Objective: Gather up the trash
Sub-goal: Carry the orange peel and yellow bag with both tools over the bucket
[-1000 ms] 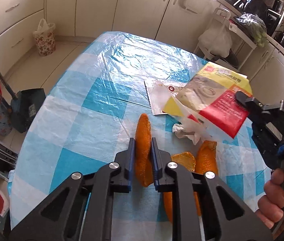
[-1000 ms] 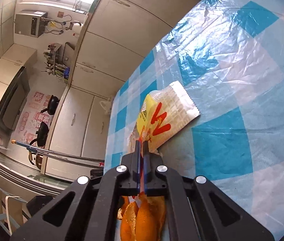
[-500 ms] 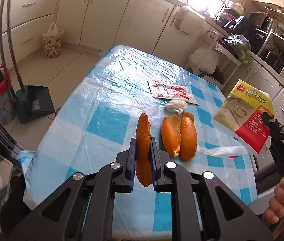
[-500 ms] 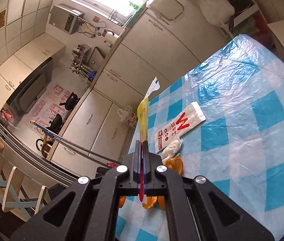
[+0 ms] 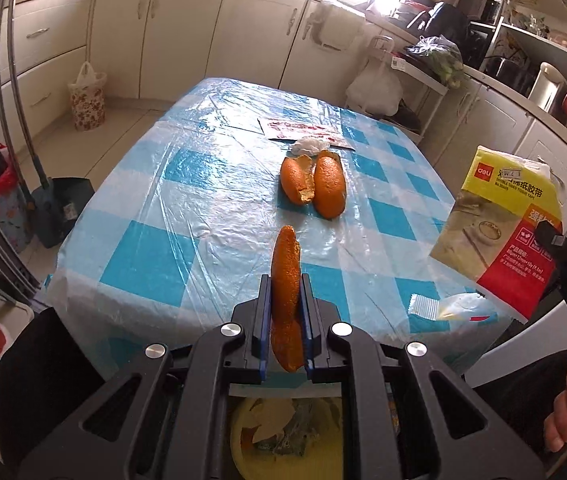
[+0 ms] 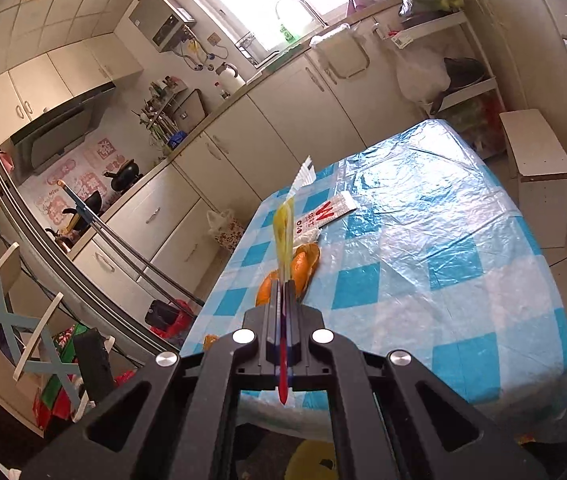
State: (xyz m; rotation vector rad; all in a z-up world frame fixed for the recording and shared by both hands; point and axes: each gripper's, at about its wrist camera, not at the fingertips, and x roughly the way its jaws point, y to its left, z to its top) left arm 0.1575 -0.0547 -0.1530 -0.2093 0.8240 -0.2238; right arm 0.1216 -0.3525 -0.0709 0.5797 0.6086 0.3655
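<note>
My left gripper (image 5: 285, 292) is shut on a long orange peel (image 5: 284, 276), held off the near edge of the table above a yellow bin (image 5: 287, 440). My right gripper (image 6: 284, 292) is shut on a yellow and red tape package (image 6: 283, 236), seen edge-on; the same package shows in the left wrist view (image 5: 499, 232) at the right of the table. Two more orange peels (image 5: 315, 184) lie mid-table, with a crumpled white tissue (image 5: 308, 145) and a red and white wrapper (image 5: 303, 132) behind them. A small wrapper (image 5: 447, 308) lies at the near right edge.
The table has a blue and white checked cover (image 5: 187, 200). A dustpan and broom (image 5: 55, 208) stand on the floor at left. A floral bag (image 5: 87, 100) stands by the cabinets. A white stool (image 6: 535, 168) stands right of the table.
Both grippers have pulled back and up from the table with their loads. The left gripper with the peel is now past the near edge, over the yellow bin.
</note>
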